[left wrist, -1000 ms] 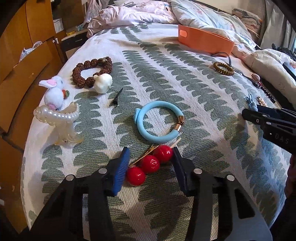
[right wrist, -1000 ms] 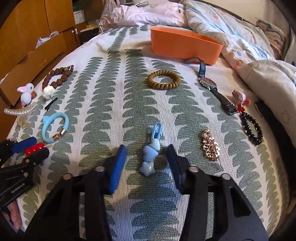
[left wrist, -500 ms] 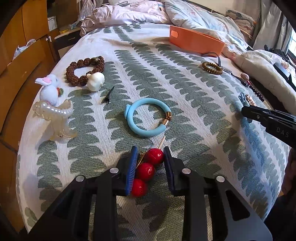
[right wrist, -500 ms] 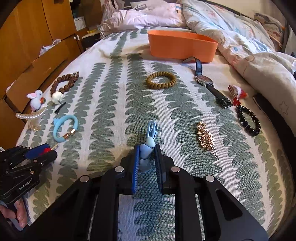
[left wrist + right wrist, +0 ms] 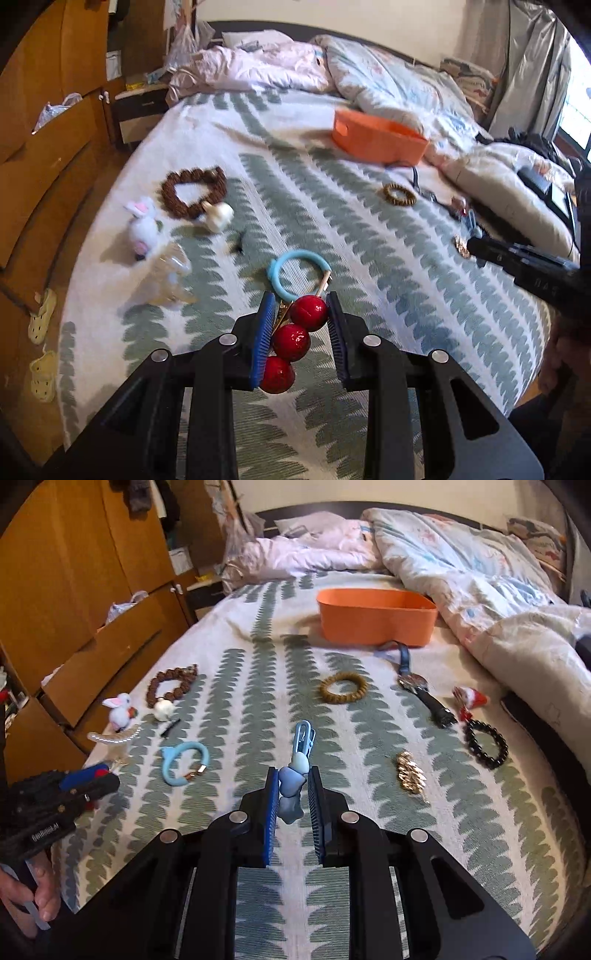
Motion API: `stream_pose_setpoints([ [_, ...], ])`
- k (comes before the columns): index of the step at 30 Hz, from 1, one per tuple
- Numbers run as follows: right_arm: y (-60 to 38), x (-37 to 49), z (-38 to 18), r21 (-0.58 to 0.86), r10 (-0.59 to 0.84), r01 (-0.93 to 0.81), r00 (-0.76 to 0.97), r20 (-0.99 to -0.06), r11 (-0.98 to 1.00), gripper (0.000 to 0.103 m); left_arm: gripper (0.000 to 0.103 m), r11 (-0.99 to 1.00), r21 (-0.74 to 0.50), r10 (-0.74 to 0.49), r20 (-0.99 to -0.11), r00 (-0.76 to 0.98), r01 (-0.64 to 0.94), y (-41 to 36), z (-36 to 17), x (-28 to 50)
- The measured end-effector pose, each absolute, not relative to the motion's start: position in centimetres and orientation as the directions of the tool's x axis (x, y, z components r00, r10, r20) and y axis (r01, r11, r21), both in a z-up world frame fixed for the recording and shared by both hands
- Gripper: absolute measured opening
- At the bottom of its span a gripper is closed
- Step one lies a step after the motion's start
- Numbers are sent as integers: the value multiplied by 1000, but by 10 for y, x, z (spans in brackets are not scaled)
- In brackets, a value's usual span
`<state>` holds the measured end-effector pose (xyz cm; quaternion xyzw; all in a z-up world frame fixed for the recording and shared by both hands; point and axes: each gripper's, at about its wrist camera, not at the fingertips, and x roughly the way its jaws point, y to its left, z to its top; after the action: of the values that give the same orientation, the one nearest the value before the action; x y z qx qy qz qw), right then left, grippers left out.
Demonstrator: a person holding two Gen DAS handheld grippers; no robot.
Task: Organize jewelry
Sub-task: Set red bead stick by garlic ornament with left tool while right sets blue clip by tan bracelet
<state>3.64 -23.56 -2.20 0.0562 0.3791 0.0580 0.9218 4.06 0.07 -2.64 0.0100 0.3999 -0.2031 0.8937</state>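
My left gripper (image 5: 300, 314) is shut on a red ball hair clip (image 5: 291, 341) and holds it above the bedspread, just in front of a light blue bracelet (image 5: 297, 271). My right gripper (image 5: 293, 786) is shut on a blue heart hair clip (image 5: 295, 771), also lifted off the bed. An orange bin (image 5: 376, 616) stands at the far end of the bed; it also shows in the left wrist view (image 5: 378, 138). The left gripper shows at the left edge of the right wrist view (image 5: 96, 781).
On the bedspread lie a brown bead bracelet (image 5: 171, 685), a bunny charm (image 5: 120, 709), a pearl claw clip (image 5: 114, 738), a tan bead ring (image 5: 343, 688), a watch (image 5: 421, 686), a gold clip (image 5: 410, 771) and a black bead bracelet (image 5: 485, 744). A rumpled duvet (image 5: 480, 576) lies right, wooden drawers (image 5: 92, 657) left.
Both grippers closed on their clips and have lifted them off the bed. The views have risen and tilted toward the far end of the bed.
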Motion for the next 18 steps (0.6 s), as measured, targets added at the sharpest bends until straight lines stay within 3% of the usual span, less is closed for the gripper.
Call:
stream_pose_setpoints([
  [9,-203,86,-6,82,158,-139,719,-676,987,18,29,935,-159,-330,-713,618,316,24,-15,47],
  [18,-179,161,-24,42,148,-172,670,-727,984,18,29,926,-146,-332,-752,570,347,20,-32,37],
])
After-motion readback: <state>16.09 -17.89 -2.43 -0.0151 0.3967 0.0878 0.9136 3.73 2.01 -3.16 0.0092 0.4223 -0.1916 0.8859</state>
